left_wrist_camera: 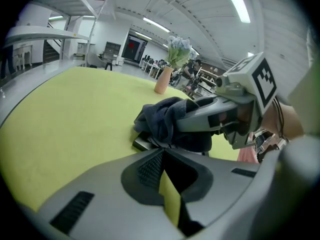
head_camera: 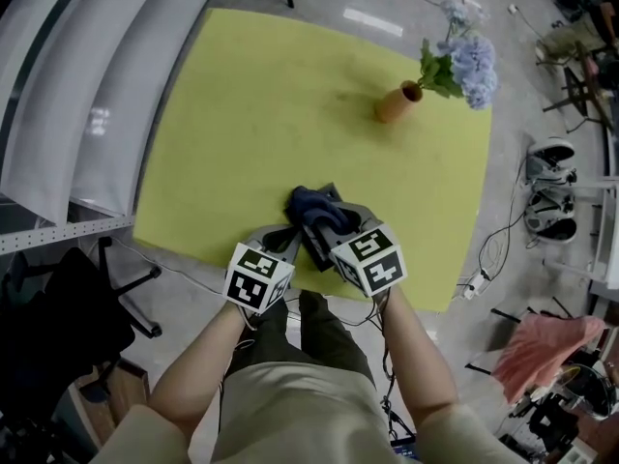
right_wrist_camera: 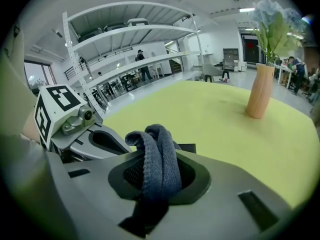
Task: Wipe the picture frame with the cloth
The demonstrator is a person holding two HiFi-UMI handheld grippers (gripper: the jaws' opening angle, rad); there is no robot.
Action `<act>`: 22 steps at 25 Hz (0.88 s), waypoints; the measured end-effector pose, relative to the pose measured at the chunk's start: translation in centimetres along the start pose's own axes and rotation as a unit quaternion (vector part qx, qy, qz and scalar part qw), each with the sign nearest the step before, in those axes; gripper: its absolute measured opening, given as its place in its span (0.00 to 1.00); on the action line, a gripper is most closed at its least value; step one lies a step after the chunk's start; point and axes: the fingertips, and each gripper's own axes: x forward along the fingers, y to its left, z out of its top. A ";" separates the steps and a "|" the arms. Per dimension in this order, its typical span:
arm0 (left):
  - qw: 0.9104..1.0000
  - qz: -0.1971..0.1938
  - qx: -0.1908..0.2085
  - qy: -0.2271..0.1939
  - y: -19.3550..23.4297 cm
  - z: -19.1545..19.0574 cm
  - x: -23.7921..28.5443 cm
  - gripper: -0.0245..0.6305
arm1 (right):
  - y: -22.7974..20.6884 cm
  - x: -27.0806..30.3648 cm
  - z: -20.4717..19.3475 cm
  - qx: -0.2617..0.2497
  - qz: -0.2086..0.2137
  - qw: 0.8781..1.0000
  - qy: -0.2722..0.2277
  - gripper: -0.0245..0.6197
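Note:
A dark blue cloth is bunched on a dark picture frame that lies flat near the front edge of the yellow table. My right gripper is shut on the cloth and holds it over the frame. My left gripper is shut, its tips at the frame's near left edge. Nothing shows between its jaws. Most of the frame is hidden under the cloth and the grippers.
A tan vase with blue flowers stands at the far right of the table. White shelving runs along the left. A black chair stands by the front left corner.

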 end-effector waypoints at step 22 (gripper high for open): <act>1.000 -0.007 0.007 0.024 -0.1 -0.1 0.0 0.05 | 2.7 -3.1 -3.3 0.052 -0.016 0.998 -0.005 0.15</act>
